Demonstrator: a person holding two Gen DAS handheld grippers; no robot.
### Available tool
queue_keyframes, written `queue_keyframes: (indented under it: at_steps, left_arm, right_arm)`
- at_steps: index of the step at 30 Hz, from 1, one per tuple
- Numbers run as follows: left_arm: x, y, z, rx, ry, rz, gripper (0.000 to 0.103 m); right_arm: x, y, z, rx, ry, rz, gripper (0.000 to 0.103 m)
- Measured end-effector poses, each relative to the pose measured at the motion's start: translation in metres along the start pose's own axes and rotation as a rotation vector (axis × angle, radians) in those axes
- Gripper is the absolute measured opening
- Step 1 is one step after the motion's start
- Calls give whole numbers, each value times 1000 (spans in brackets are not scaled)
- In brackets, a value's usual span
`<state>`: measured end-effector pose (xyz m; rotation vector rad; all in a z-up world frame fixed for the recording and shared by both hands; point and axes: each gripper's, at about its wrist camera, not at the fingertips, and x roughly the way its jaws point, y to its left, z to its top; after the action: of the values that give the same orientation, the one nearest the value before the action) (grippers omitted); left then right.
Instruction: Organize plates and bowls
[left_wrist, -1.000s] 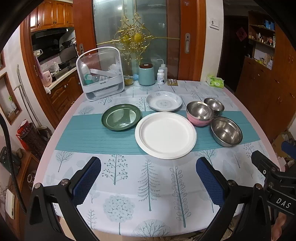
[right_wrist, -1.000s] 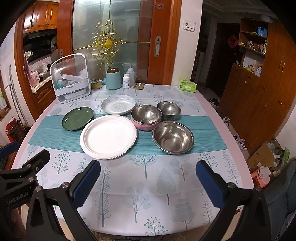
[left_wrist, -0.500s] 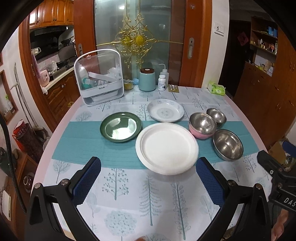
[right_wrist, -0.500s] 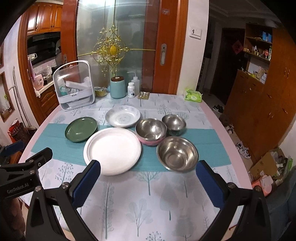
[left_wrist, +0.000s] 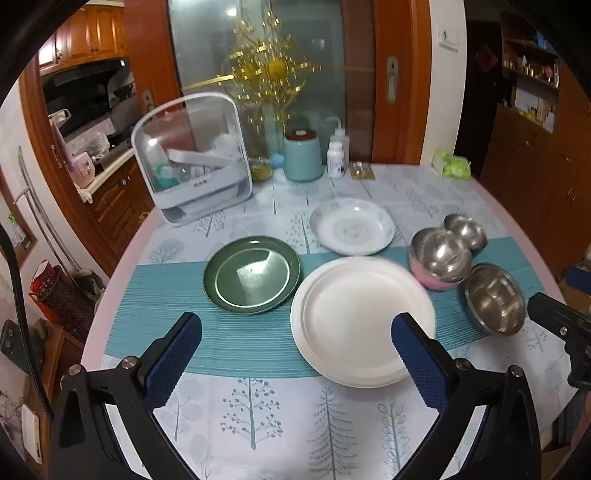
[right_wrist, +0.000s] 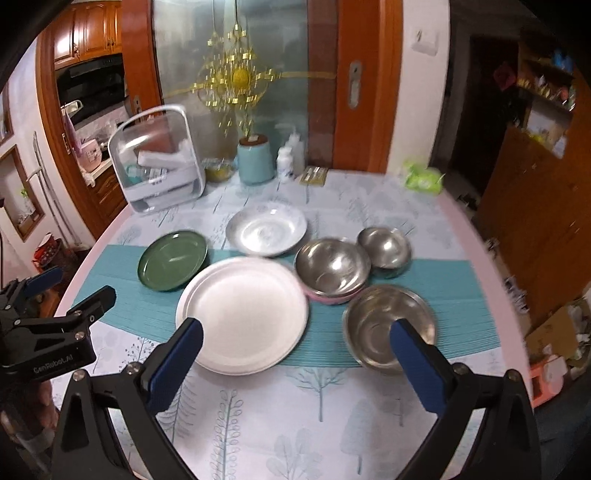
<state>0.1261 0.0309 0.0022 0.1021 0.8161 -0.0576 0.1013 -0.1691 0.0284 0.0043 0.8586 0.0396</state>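
Hovering low over the near edge of the tabletop, the left claw is spread wide with nothing between its blue pads, and the right claw is likewise fully open and empty. In the left view the green plate lies at centre left, the big white plate at centre right with its near rim just ahead of the right-hand pad, and the patterned plate above them. At the right of that frame sit the steel bowls: a small bowl, a bowl nested in a pink bowl, and a large bowl nearest. No dish looks stacked with another yet, apart from that nested pair, so the work seems barely begun. A sensible first move, I judge, is for the left claw to take the green plate by its near rim, pads above and below the lip, lift it level and set it centred on the white plate. The right claw, with the large bowl just ahead of its right-hand pad, could pinch that bowl's wall. Thin glossy rims may slip, so close squarely and lift slowly.
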Motion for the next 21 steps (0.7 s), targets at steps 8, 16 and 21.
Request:
queue_keyframes:
  at_steps: [8, 16, 21]
  left_arm:
    - [77, -3, 0, 53, 135, -8, 102]
    - [164, 15, -8, -25, 312, -50, 99]
    - [194, 23, -11, -106, 383, -100, 94]
  right_arm:
    - [101, -7, 1, 48, 219, 127, 77]
    - [182, -22, -5, 153, 378, 141, 71]
    - [207, -33, -4, 204, 424, 172, 70]
